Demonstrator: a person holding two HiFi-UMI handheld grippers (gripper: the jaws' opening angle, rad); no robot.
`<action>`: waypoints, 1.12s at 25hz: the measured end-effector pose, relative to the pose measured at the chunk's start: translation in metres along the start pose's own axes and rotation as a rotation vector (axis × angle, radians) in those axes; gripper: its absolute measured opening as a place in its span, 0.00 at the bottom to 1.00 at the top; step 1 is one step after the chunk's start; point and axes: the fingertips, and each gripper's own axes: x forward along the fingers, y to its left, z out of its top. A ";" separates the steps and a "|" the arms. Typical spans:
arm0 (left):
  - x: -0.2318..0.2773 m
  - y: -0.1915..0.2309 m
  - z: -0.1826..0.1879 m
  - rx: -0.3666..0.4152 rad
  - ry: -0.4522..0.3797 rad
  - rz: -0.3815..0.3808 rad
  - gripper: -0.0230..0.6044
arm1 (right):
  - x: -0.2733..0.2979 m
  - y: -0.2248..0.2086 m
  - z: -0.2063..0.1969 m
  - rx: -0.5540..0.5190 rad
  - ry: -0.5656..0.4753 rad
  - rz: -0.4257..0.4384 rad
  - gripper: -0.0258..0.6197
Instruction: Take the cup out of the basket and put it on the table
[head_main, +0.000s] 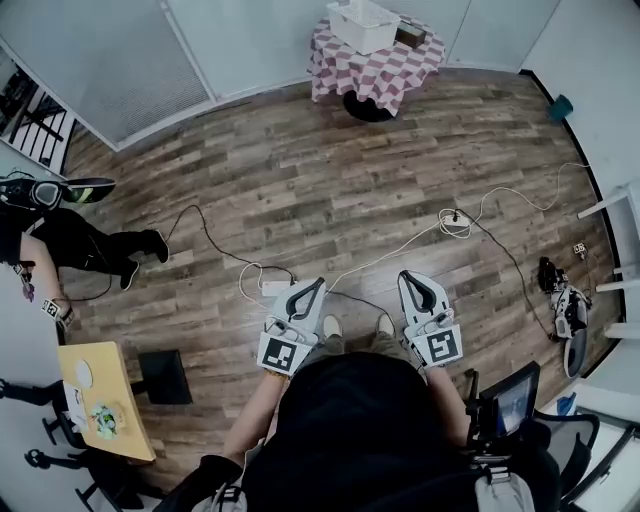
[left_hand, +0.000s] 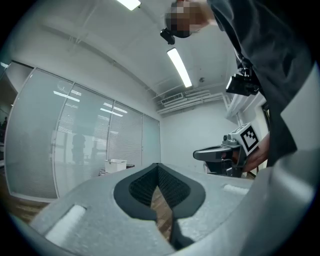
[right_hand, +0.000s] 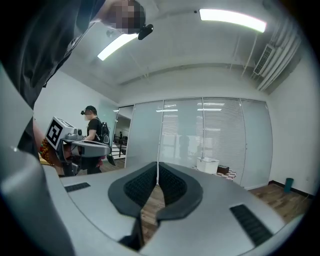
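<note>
A white basket (head_main: 362, 22) stands on a round table with a red-and-white checked cloth (head_main: 380, 70) at the far end of the room. The basket also shows small in the left gripper view (left_hand: 116, 165) and the right gripper view (right_hand: 207, 165). No cup can be seen from here. My left gripper (head_main: 318, 283) and right gripper (head_main: 408, 276) are held side by side in front of my body, pointing toward that table, far from it. Both are shut, tips touching, with nothing between them (left_hand: 158, 165) (right_hand: 157, 164).
Wood-plank floor with white and black cables (head_main: 270, 285) lies ahead. Another person (head_main: 90, 245) stands at the left. A small wooden table (head_main: 100, 400) and a black stool (head_main: 165, 377) are at lower left. A screen (head_main: 512, 400) and a chair stand at lower right.
</note>
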 end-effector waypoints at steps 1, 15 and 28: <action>-0.004 0.007 0.000 -0.009 -0.002 -0.004 0.03 | 0.005 0.004 0.000 -0.004 0.007 -0.009 0.06; 0.033 0.057 0.004 0.015 -0.013 -0.051 0.03 | 0.059 -0.027 -0.014 0.002 0.092 -0.040 0.06; 0.186 0.105 -0.004 0.047 -0.010 -0.083 0.03 | 0.182 -0.148 -0.024 -0.064 0.037 0.006 0.06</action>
